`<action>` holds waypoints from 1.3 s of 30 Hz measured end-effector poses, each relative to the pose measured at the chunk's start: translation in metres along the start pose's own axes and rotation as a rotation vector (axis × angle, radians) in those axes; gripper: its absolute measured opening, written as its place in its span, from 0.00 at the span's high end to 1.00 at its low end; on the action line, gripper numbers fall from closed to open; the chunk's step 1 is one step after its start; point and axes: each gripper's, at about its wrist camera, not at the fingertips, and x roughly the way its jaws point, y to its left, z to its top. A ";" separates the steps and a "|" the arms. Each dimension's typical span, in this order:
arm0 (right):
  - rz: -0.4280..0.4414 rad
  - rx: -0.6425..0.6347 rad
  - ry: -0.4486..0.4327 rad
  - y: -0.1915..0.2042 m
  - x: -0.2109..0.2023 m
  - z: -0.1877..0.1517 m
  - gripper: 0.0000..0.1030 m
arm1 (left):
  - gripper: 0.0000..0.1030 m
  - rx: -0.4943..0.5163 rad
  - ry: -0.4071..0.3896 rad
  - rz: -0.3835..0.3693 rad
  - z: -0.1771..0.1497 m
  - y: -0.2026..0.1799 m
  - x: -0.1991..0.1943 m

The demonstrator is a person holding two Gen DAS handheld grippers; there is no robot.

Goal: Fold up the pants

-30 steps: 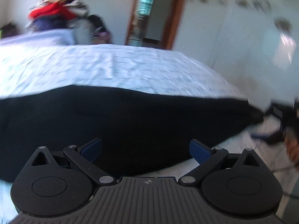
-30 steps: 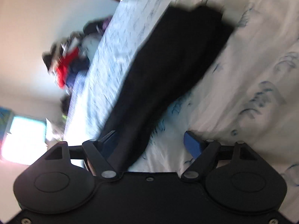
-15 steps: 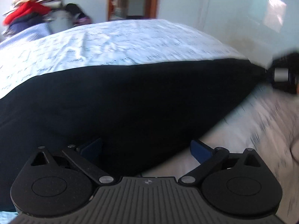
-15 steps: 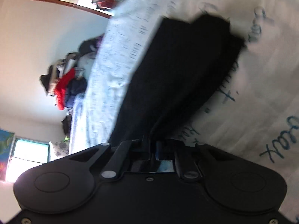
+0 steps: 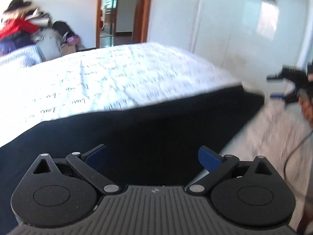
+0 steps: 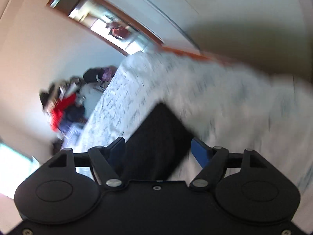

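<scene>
Black pants (image 5: 148, 125) lie flat across a bed with a white printed sheet (image 5: 121, 74). My left gripper (image 5: 152, 156) is open just above the near part of the pants, the fabric lying between and under its blue pads. My right gripper (image 6: 158, 150) is open over the narrow end of the pants (image 6: 158, 137); the view is tilted and blurred. It also shows in the left wrist view (image 5: 281, 87) at the far right, open, just off the end of the pants.
A pile of clothes with a red garment (image 5: 17, 27) sits at the back left by a striped pillow. An open doorway (image 5: 117, 13) and white wardrobe doors (image 5: 234, 19) stand behind the bed. A hand (image 5: 307, 107) holds the right gripper.
The right gripper was open, shut on the end of the pants half a second ago, and is now open again and drawn back. The left gripper stayed open over the pants.
</scene>
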 end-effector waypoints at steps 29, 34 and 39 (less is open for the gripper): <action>0.144 -1.045 0.776 0.214 0.217 -0.069 0.51 | 0.03 -0.388 0.129 -0.073 0.008 0.044 0.080; 0.121 -1.118 0.781 0.218 0.220 -0.079 0.62 | 0.03 -0.386 0.120 -0.063 0.006 0.049 0.075; 0.120 -1.173 0.798 0.223 0.214 -0.086 0.79 | 0.03 -0.367 0.114 -0.056 0.002 0.049 0.075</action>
